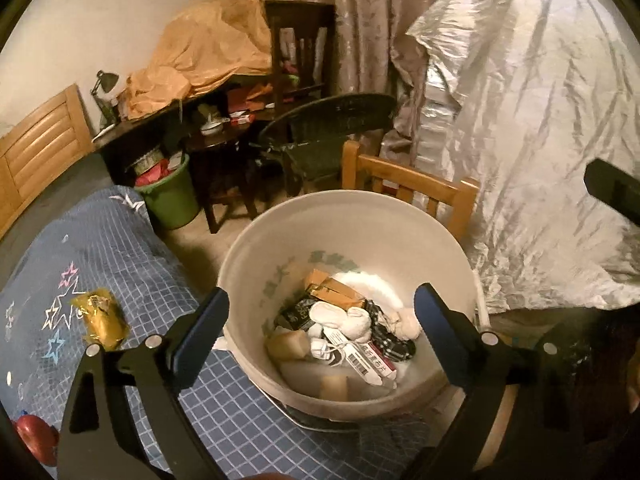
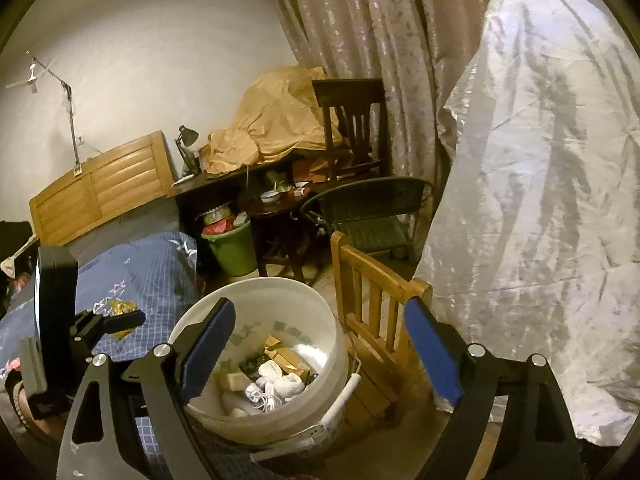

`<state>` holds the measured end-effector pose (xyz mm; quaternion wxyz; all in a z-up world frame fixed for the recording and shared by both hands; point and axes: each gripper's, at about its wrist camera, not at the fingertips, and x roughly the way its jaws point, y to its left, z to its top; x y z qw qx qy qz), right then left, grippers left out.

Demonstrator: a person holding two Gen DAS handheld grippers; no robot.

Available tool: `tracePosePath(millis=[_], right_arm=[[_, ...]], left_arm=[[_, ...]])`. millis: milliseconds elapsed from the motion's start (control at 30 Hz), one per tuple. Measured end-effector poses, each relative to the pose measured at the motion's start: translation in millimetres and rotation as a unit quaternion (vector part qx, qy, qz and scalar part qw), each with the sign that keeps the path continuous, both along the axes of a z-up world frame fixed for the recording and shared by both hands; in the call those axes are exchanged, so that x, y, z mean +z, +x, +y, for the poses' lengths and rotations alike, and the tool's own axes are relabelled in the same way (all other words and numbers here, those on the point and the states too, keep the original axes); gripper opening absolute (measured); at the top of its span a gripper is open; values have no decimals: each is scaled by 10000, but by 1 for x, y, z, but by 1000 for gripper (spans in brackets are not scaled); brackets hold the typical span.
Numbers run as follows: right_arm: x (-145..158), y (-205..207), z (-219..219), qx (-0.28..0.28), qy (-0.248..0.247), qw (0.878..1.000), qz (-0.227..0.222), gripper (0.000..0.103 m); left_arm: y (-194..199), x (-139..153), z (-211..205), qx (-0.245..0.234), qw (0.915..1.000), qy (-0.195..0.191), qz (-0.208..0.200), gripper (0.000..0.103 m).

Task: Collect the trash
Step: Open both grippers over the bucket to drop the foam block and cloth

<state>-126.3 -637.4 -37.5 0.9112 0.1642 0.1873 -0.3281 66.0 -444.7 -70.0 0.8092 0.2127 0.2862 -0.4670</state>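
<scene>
left gripper [image 1: 322, 316]: tilted down over white bucket [image 1: 248, 248], jaws wide, empty | right gripper [image 2: 320, 344]: angled down beside it, jaws wide, empty | trash [image 1: 340, 320]: inside bucket | yellow wrapper [image 1: 102, 314]: on bed

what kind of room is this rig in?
Most likely a cluttered bedroom in a home. A bed with a blue checked quilt and wooden headboard, a dark desk with a lamp, and floor-length curtains point that way. A white trash bucket sits beside the bed.

2 buckets [image 1: 248, 248] [image 1: 172, 200] (1 white, 1 green), 3 chairs [image 1: 412, 184], 1 yellow wrapper [image 1: 102, 316], 1 apple [image 1: 38, 440].
</scene>
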Motion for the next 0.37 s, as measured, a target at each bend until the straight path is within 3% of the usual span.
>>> tracePosePath(millis=[367], right_arm=[[-3,4,8,106,-6,9998,146,88]], left_arm=[[-10,2,6,-62,9999,99,-49,90]])
